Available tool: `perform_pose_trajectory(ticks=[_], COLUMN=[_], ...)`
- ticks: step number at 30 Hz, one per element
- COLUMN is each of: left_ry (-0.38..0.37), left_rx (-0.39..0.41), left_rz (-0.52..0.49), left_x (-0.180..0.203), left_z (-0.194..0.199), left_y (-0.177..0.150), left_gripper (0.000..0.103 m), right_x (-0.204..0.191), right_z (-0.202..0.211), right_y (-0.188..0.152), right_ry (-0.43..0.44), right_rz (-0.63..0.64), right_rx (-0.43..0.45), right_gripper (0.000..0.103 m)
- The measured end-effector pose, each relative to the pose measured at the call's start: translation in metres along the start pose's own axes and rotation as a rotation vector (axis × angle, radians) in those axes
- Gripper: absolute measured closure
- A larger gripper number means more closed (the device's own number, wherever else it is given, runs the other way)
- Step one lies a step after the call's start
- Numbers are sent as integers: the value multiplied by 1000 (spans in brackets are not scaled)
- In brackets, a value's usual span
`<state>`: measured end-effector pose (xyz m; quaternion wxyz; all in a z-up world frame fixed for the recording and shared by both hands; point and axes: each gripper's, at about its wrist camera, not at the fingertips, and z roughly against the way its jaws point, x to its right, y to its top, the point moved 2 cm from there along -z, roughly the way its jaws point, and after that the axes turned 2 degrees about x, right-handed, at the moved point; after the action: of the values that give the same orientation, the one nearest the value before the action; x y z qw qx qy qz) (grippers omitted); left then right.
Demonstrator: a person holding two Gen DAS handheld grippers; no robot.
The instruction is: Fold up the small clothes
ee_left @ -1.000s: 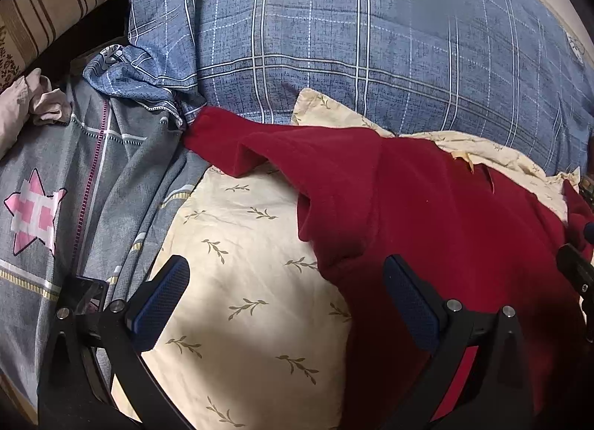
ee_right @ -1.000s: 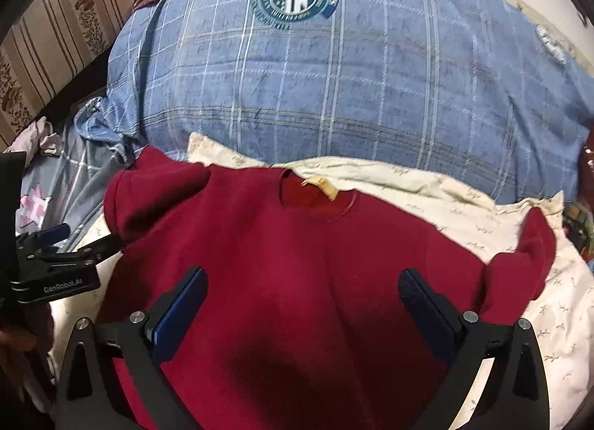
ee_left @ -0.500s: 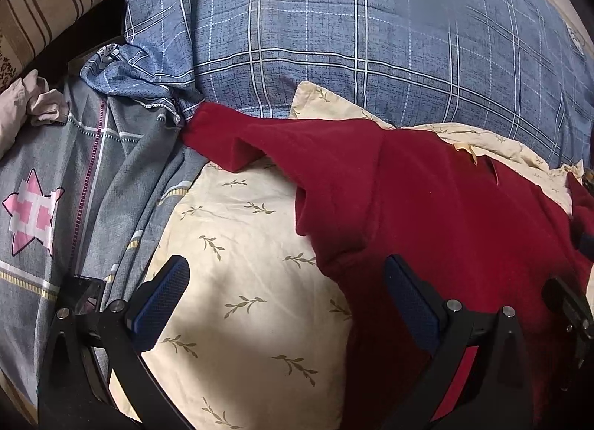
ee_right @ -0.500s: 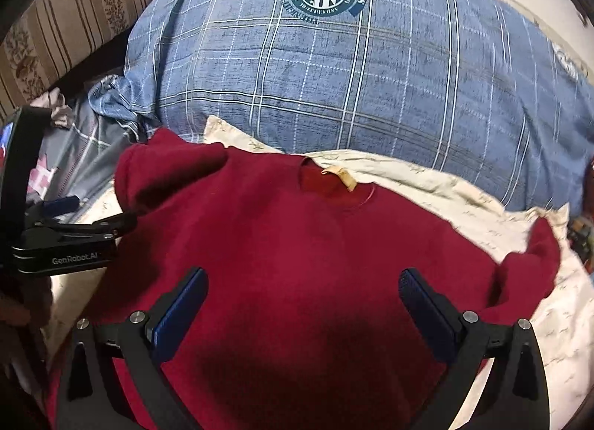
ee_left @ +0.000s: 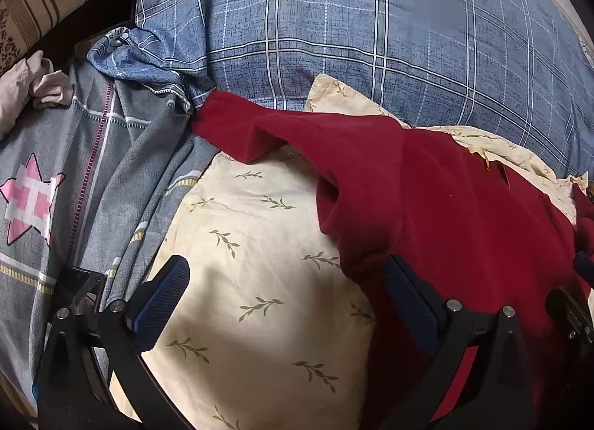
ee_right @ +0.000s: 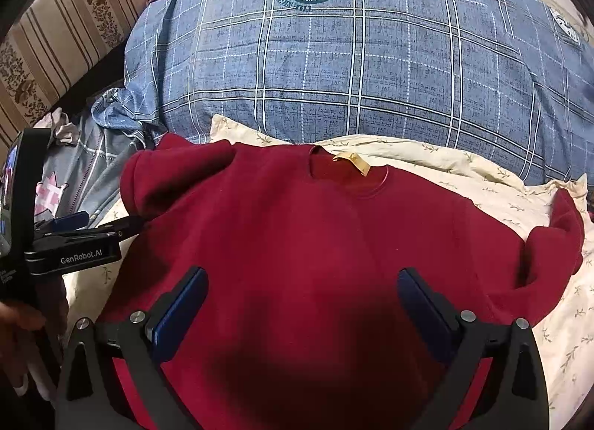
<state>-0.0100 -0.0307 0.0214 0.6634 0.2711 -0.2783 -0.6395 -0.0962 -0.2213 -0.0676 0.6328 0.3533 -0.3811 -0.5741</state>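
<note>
While the red sweater (ee_right: 315,244) lies spread flat on the cream leaf-print pillow (ee_left: 260,263), below the blue plaid quilt (ee_right: 371,69), both the left hand-held gripper (ee_left: 286,303) and right hand-held gripper (ee_right: 302,311) hover above it with jaws apart, holding nothing.

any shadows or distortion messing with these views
Left wrist view: a dark shadow falls on the cream pillow near the open left claw; fisheye bends the edges. Right wrist view: a dark shadow patch covers the red sweater between the open right claw fingers.
</note>
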Motion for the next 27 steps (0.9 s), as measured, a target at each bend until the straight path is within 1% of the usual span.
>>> perform_pose_trajectory(ticks=[2, 5, 7, 15, 18, 20, 23, 25, 27], left_ry=[-1, -4, -6, -11, -15, -20, -52, -74, -86], left_rx=[3, 6, 6, 5, 0, -4, -22, -28, -23], left_rz=[-2, -10, -18, -22, -12, -6, 24, 56, 111], left_x=[0, 2, 4, 3, 1, -2, -11, -23, -42], left_z=[1, 1, 2, 2, 1, 0, -1, -1, -3], left_y=[0, 0, 0, 0, 1, 2, 9, 19, 34], left_gripper=[0, 0, 0, 0, 0, 0, 0, 0, 0], right_x=[2, 8, 13, 20, 22, 25, 31, 34, 37], right_z=[0, 0, 0, -2, -9, -14, -19, -20, -21], right_y=[2, 4, 4, 4, 2, 0, -1, -2, -2], right_ry=[-16, -68, -81, -83, -101, -102, -90, -81, -67], right_rz=[-2, -7, -22, -39, -32, -41, -65, -81, -93], right_rx=[5, 7, 6, -4, -2, -18, -41, -49, -53], right_gripper=[2, 2, 2, 2, 2, 3, 7, 7, 7])
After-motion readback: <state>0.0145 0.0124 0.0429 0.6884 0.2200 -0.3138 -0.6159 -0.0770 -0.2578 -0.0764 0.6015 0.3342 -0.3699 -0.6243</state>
